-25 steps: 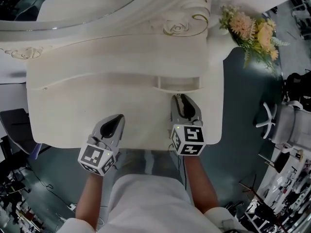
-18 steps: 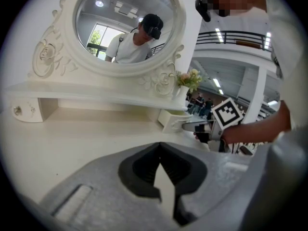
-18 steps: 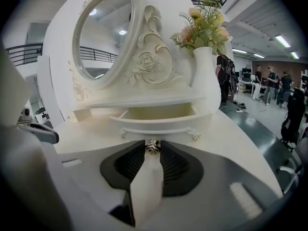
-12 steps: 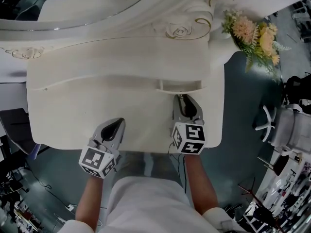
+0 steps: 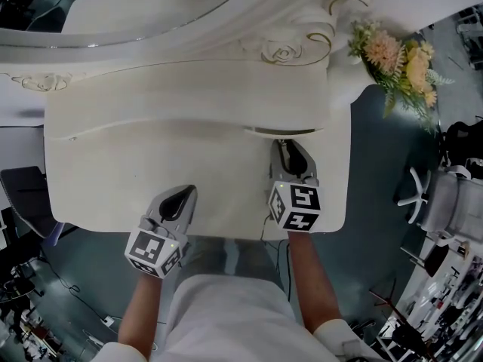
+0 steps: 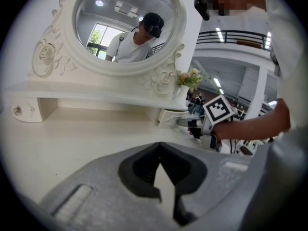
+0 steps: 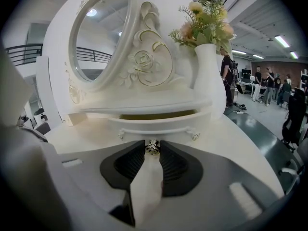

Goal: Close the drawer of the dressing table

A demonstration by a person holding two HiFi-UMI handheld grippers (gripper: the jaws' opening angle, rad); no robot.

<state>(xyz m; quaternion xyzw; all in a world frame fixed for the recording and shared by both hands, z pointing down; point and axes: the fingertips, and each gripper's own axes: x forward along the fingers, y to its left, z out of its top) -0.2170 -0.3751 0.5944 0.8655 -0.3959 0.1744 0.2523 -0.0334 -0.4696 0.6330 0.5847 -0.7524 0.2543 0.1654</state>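
The drawer [image 5: 283, 131], slightly ajar at centre right, lies straight up-frame of the right hand-held gripper [image 5: 284, 145], which is clamped on its knob [image 7: 152, 147], while the left hand-held gripper [image 5: 180, 196] is closed empty at lower left.

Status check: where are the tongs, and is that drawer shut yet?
Right tongs shut on knob. Left tongs shut, empty, over tabletop. Drawer nearly in, thin gap left. Path clear.

drawer [image 5: 283, 132]: inside hidden under shelf [image 5: 189, 89] | mirror [image 5: 151, 6]: cut by top edge | knob [image 7: 152, 148]: stem hidden in right gripper [image 7: 152, 144]
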